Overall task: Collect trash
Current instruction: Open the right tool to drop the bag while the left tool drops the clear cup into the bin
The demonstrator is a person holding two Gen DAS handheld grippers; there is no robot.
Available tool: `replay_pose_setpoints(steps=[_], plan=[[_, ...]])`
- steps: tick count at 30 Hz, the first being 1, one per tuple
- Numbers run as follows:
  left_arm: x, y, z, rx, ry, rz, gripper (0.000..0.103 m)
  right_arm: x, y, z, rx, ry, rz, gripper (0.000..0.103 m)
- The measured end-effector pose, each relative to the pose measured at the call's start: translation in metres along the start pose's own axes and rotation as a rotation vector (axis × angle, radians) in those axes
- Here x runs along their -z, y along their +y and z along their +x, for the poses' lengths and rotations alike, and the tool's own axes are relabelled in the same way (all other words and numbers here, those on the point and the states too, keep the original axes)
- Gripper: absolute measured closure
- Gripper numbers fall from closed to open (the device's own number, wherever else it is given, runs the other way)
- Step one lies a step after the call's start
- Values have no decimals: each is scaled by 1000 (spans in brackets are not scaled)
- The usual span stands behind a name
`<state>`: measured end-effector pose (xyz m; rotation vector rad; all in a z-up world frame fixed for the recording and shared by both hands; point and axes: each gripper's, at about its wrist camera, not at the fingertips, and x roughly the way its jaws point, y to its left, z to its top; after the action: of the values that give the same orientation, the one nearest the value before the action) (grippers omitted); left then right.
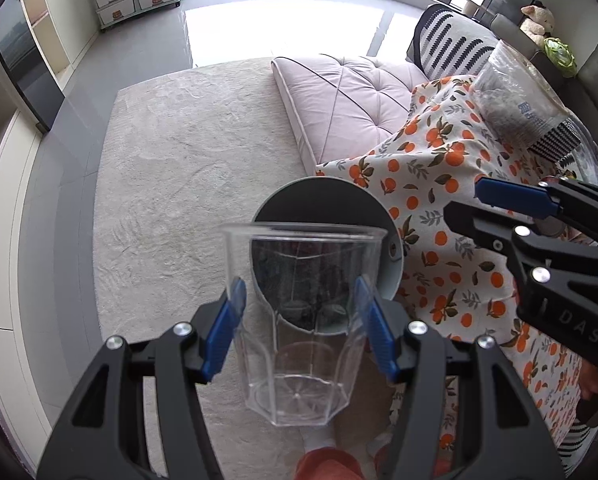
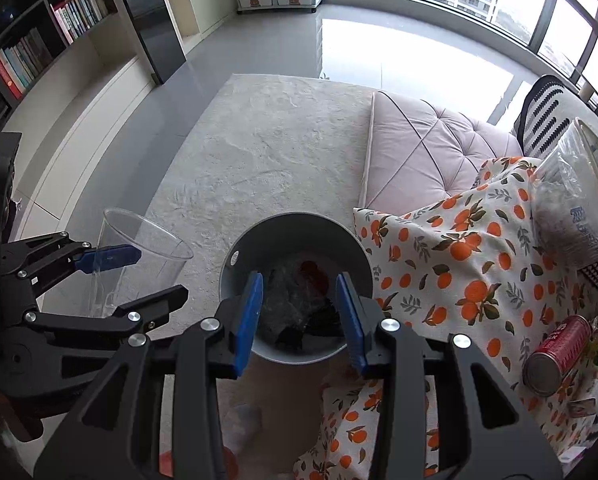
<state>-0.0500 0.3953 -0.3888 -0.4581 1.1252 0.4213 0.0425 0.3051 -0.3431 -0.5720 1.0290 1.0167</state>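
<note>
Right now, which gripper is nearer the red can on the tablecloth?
Right. The right gripper, jaws open and empty, hangs over the grey bin, with the red can just to its right. The left gripper, shut on the clear cup, is beyond the bin.
</note>
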Motion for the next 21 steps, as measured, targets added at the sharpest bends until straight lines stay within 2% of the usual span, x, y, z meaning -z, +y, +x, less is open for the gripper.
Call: replay_pose_setpoints(steps=[7,14,17,21], plan=[[-14,-18,20,8,-25,28,44,8,-20,-1,15,-2,29,66],[-29,-27,41,-19,15,58,43,19,-32,-4,19,10,59,66],[-27,-32,43,-37,25,74,32,22,-38,-6,21,9,75,66],[-23,-42,41,-41,39,95,31,26,-48,-12,29,3,101,66]])
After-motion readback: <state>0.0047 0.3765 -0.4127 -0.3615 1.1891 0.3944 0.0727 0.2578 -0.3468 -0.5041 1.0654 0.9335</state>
